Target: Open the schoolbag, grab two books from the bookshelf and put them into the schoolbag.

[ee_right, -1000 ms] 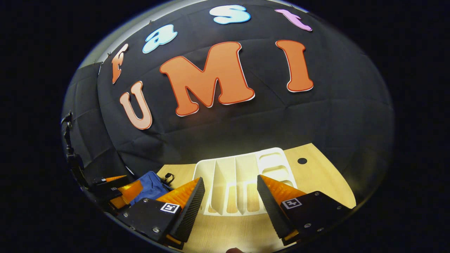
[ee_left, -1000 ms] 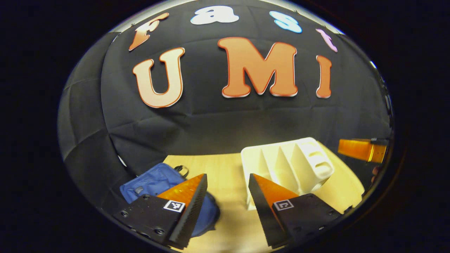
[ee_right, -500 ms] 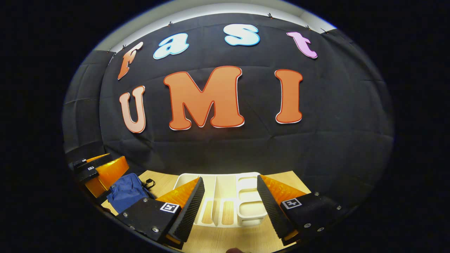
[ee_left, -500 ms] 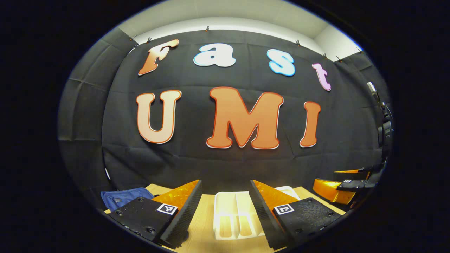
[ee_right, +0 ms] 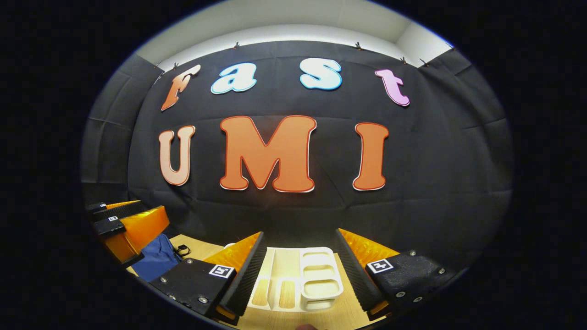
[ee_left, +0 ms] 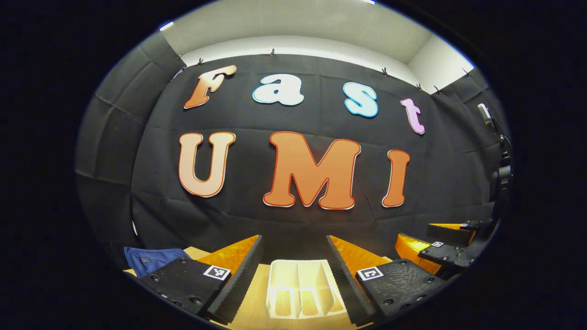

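While held level above the table (ee_right: 202, 245), left gripper (ee_left: 293, 279) and right gripper (ee_right: 300, 275) both spread wide, grasping nothing. White bookshelf (ee_right: 302, 277) just beyond, mid-table, slots bare. Blue schoolbag (ee_left: 149, 259) toward the left edge; black cloth wall (ee_right: 435, 174) behind.

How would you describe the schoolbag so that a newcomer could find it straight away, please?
Start at the pale wooden table before the black cloth wall. Left of the white plastic slotted bookshelf lies a soft blue fabric schoolbag with a black strap loop. It is the one blue, floppy thing; the shelf is rigid and white.
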`<state>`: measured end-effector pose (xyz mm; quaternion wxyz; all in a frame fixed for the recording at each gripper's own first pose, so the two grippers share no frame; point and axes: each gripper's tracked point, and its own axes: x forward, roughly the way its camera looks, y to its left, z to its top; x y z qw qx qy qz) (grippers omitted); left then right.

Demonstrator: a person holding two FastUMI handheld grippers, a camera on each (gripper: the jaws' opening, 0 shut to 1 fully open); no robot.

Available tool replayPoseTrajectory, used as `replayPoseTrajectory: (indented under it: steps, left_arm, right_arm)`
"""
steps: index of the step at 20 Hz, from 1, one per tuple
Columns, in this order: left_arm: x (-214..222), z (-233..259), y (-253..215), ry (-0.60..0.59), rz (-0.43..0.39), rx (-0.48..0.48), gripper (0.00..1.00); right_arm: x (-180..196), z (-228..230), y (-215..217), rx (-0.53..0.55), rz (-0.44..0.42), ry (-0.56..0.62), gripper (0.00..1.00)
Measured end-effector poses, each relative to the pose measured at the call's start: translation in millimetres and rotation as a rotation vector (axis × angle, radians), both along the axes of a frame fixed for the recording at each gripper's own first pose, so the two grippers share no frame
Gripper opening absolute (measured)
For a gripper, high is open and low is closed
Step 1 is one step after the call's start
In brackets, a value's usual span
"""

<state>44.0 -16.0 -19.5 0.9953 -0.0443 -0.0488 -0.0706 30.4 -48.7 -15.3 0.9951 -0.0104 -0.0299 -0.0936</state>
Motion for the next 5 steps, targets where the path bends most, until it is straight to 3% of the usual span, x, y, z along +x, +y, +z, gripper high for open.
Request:
replayPoseTrajectory:
  steps: [5]
  left_arm:
    - [-9.2, -9.6, -8.8, -0.010, -0.001, 0.041, 0.84]
  right_arm:
    - [-4.3, -17.6, 2.9, 0.009, 0.004, 0.031, 0.90]
